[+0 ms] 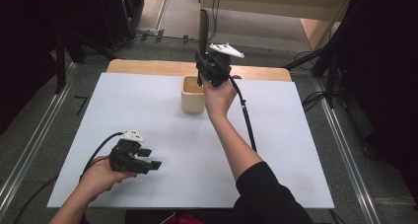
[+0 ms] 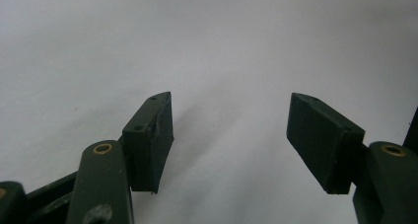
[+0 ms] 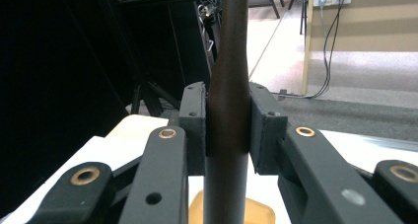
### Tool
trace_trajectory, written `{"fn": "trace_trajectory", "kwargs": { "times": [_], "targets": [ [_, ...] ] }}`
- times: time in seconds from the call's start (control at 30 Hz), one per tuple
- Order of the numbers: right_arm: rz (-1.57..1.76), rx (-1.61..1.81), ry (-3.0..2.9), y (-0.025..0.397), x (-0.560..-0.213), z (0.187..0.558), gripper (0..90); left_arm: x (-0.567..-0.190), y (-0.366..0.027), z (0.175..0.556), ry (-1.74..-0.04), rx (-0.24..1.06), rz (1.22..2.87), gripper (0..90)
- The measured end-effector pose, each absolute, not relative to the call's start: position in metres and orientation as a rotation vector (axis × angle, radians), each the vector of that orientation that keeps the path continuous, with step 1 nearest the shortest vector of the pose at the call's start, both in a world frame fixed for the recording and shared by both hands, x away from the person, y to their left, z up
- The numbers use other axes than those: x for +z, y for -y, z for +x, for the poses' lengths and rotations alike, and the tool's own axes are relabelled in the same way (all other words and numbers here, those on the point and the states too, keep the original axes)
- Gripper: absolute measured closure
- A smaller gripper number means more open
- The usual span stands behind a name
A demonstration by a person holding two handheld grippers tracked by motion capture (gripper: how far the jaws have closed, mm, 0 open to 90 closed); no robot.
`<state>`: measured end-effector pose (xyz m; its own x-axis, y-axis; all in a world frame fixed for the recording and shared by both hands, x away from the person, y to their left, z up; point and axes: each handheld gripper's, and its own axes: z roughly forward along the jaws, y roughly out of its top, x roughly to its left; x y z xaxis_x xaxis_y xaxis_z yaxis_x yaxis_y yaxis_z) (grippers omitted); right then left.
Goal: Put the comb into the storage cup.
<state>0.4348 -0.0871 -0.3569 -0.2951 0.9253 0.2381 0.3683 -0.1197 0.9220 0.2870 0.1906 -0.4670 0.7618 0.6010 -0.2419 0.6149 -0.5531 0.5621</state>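
Note:
A pale wooden cup (image 1: 192, 94) stands on the white board (image 1: 148, 115) near its far middle. My right gripper (image 1: 203, 66) is raised just above the cup's far right rim and is shut on a dark brown upright stick (image 1: 202, 31) that rises from the cup. In the right gripper view the stick (image 3: 229, 86) runs straight up between the pads (image 3: 193, 125), with the cup's rim (image 3: 231, 209) below. My left gripper (image 1: 150, 159) rests low at the board's near left, open and holding nothing. In the left gripper view its fingers (image 2: 150, 135) stand wide apart over bare white board.
The white board lies on a wooden table (image 1: 148, 66) whose far edge shows beyond it. Black stands and cables (image 1: 320, 56) surround the table on the floor. A cable (image 1: 246, 120) trails from the right gripper across the board.

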Motion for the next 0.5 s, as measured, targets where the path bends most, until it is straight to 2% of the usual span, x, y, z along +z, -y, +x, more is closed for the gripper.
{"fn": "trace_trajectory", "kwargs": {
  "times": [0.5],
  "targets": [
    [1.463,1.386,-1.649,0.080,-0.370,0.450,69.9,-0.468,-0.191,0.287,-0.901,-0.036,2.309,35.5]
  ]
}}
